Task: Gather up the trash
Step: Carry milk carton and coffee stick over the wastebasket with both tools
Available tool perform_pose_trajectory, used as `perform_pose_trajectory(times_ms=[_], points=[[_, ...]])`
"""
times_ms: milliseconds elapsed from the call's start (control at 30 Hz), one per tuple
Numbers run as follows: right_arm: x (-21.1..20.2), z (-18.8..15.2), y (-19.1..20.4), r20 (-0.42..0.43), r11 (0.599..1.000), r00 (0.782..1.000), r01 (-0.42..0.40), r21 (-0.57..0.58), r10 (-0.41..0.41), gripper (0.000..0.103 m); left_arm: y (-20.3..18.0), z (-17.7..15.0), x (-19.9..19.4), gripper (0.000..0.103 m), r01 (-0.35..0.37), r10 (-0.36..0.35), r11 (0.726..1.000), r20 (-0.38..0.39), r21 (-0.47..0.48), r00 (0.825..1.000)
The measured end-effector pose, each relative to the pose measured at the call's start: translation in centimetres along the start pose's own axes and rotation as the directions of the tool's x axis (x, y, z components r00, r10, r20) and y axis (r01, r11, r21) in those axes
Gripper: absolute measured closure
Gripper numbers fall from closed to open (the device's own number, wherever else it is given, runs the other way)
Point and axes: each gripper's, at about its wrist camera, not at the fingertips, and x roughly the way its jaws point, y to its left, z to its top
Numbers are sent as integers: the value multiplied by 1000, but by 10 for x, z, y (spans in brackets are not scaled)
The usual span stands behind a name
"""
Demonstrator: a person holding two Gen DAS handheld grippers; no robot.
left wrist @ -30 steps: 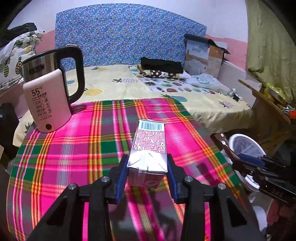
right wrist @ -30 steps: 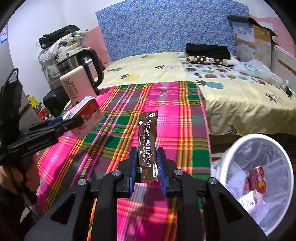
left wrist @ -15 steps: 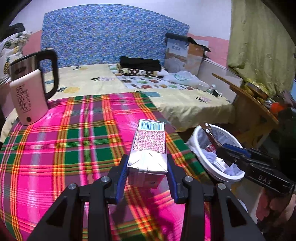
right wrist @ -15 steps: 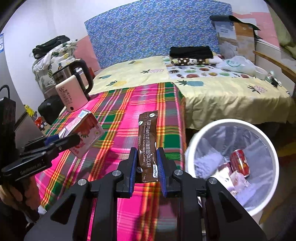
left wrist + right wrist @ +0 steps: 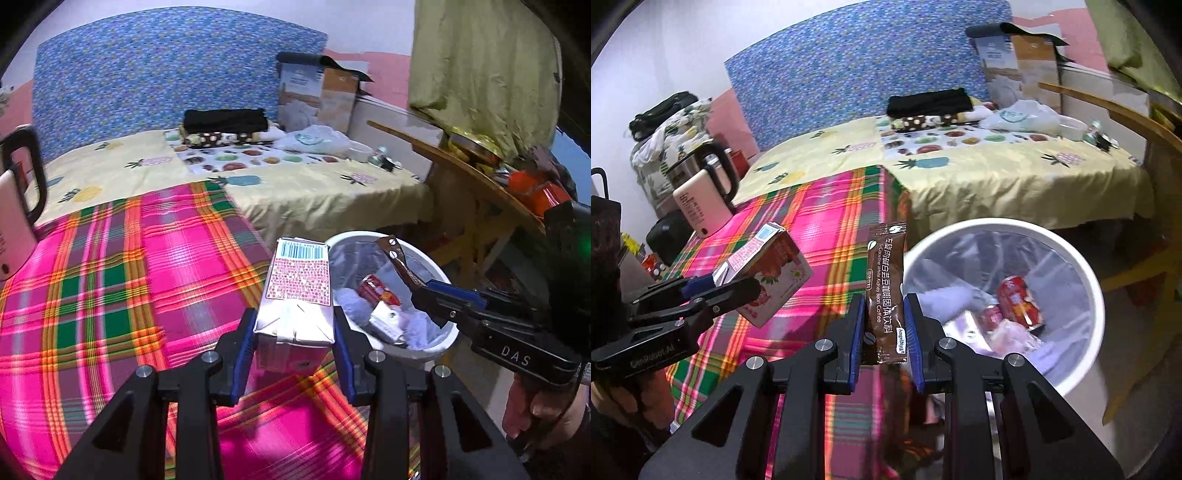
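One white round trash bin stands on the floor at the lower right of the right wrist view, just beside the edge of the plaid-covered table; it is lined with a clear plastic bag, and inside lie a red wrapper, some pale crumpled paper and other scraps too jumbled to count; in the left wrist view the same bin sits right of centre, its near rim hidden behind the carton and its far side crossed by the other tool.

Two pieces of trash are held, one per tool; the left gripper has its blue pads pressed on both sides of a small drink carton, barcode end pointing away, held above the table edge next to the bin; the right gripper is clamped on a brown coffee sachet, which stands upright between the pads, at the bin's left rim in the frame.

One electric kettle stands at the far left of the table; in the left wrist view it is cut off by the frame edge; one cardboard box stands beyond the bed; a hand at the lower right of the left wrist view is only partly visible.
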Motion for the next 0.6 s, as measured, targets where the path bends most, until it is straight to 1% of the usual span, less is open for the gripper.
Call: perform_pose_trajectory(times_ms=[300, 600], points=[[-9, -11, -42, -13, 995, 998, 65, 75, -64, 81, -35, 6, 29, 63, 70, -68, 996, -42, 53, 997], [-4, -15, -66, -39, 988, 995, 98, 121, -94, 81, -57, 7, 58, 62, 112, -105, 991, -93, 77, 990]])
